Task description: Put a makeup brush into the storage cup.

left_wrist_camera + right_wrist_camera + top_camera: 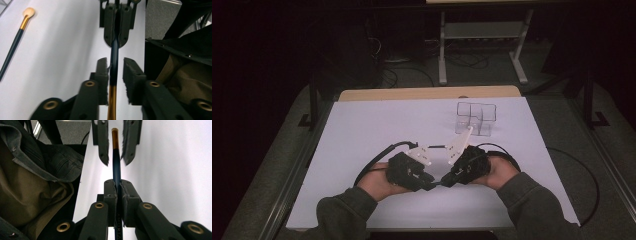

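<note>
Right gripper (pixel 117 191) clamps the dark brush handle (pixel 116 162), its long axis running straight between the left gripper's (pixel 116 72) parted jaws.

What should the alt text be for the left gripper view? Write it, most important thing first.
The left gripper has its black jaws apart around a dark blue stick with a gold end, while the right gripper opposite is clamped shut on it. A second dark utensil with a pale rounded tip lies on the white table.

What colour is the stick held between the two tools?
Dark blue stick with a gold end, clearest in the right gripper view.
</note>
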Demonstrator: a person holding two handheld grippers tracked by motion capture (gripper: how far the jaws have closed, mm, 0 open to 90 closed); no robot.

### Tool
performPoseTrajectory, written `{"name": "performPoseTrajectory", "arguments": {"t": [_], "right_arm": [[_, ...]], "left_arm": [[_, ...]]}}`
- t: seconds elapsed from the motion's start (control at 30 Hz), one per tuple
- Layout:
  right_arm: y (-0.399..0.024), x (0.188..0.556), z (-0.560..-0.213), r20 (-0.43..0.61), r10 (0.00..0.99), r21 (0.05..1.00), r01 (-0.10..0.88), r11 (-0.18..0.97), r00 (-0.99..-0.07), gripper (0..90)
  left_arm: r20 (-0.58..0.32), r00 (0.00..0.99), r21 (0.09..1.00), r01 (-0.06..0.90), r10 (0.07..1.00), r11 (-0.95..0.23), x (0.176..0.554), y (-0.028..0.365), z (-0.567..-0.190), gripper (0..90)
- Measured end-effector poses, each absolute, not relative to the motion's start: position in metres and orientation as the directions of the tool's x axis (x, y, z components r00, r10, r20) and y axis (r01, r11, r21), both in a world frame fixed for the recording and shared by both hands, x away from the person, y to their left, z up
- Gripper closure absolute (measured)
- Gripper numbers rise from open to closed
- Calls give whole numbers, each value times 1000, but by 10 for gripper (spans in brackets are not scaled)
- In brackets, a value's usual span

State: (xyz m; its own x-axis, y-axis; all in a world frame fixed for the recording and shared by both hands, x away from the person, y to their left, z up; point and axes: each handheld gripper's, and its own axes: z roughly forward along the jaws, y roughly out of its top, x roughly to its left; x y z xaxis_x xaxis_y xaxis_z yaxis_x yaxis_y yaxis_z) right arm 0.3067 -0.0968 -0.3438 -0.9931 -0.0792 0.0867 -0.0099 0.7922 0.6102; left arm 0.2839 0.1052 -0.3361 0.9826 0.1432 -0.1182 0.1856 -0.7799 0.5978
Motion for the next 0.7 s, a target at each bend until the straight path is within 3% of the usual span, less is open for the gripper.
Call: {"name": "performPoseTrajectory", "arguments": {"t": [0.7], "right_arm": [[-115, 303, -340, 64, -47, 656, 6, 755, -997, 829]], "left_arm": [[-141, 969, 652, 246, 204, -718, 280, 142, -342, 622]]}}
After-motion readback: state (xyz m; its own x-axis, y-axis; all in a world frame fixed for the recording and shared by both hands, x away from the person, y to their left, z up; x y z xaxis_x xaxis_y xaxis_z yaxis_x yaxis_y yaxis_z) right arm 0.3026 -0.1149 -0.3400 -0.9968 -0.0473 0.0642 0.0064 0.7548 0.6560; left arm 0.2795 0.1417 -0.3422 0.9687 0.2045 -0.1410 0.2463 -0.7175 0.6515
